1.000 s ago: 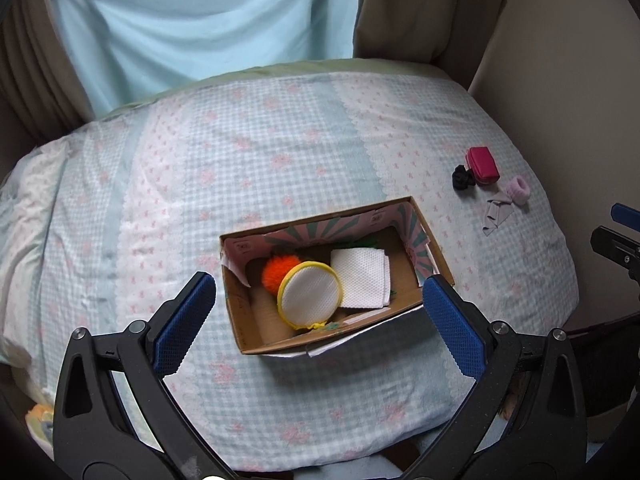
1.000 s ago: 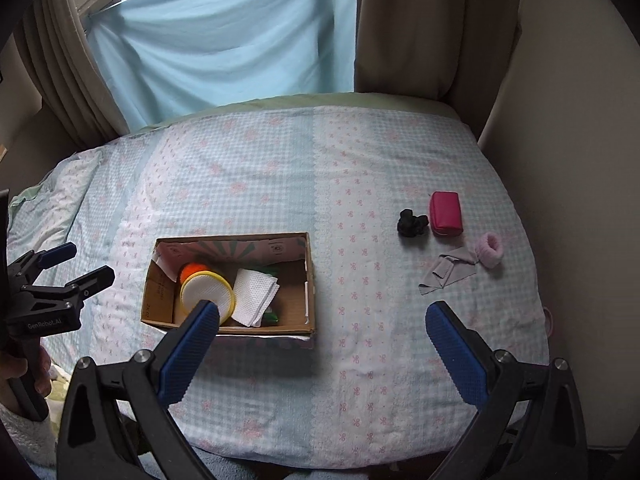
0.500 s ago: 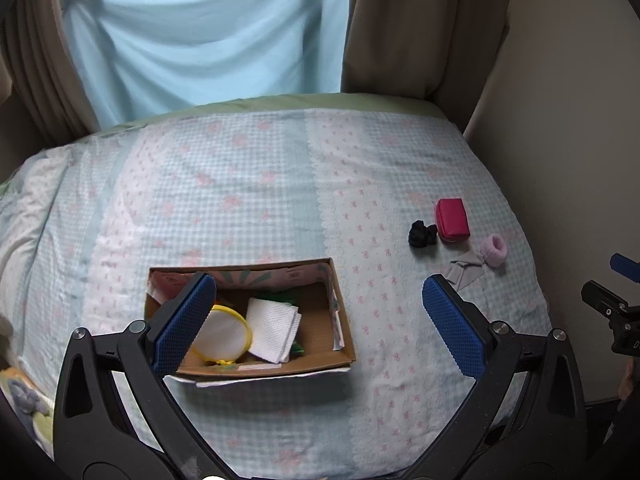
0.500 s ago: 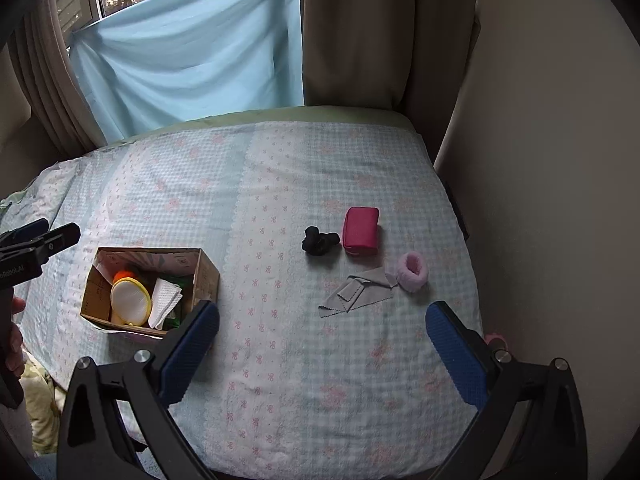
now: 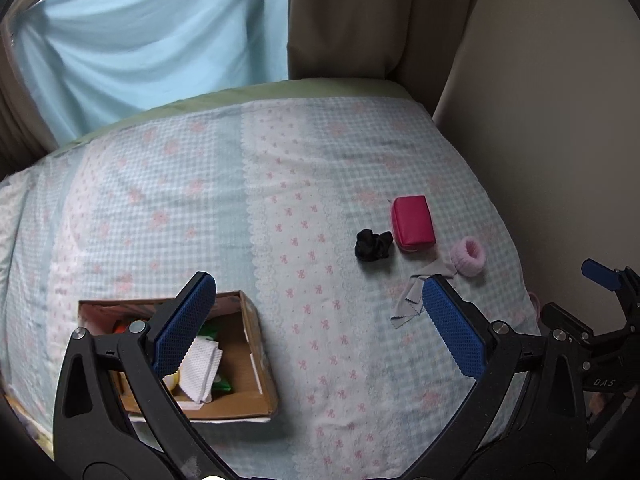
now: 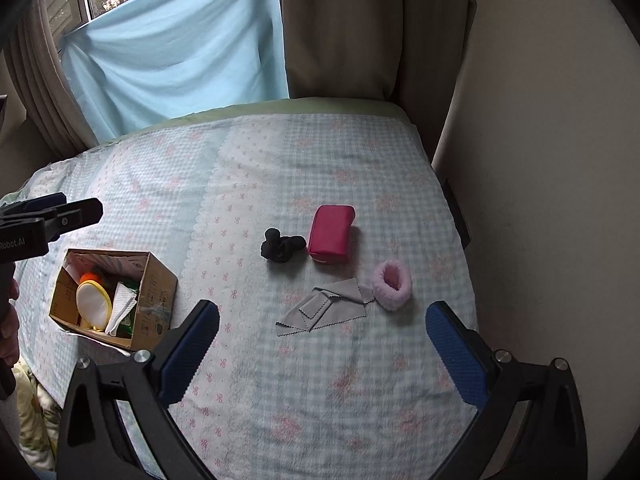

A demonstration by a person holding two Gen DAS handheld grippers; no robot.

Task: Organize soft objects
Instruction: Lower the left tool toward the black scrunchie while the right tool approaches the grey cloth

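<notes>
A cardboard box [image 5: 256,344] [image 6: 154,292] sits at the bed's front left, holding a white folded cloth [image 6: 120,308], a yellow-rimmed white pad [image 6: 94,302] and an orange fluffy thing [image 6: 89,277]. On the right lie a black scrunchie [image 5: 373,244] [image 6: 282,245], a pink pouch [image 5: 413,224] [image 6: 332,234], a pink fluffy scrunchie [image 5: 469,256] [image 6: 392,285] and a grey cloth [image 5: 416,298] [image 6: 326,308]. My left gripper [image 5: 318,330] is open and empty above the bed between box and grey cloth. My right gripper [image 6: 320,350] is open and empty, just in front of the grey cloth.
The bed has a blue-and-pink checked cover [image 6: 280,168]. A light blue curtain [image 6: 180,56] and brown curtains [image 6: 360,28] hang behind it. A beige wall [image 6: 540,160] runs close along the right edge.
Both grippers have swung to the right. The box has slid to the left in both views and the loose items on the right now lie nearer the centre. Both stay open.
</notes>
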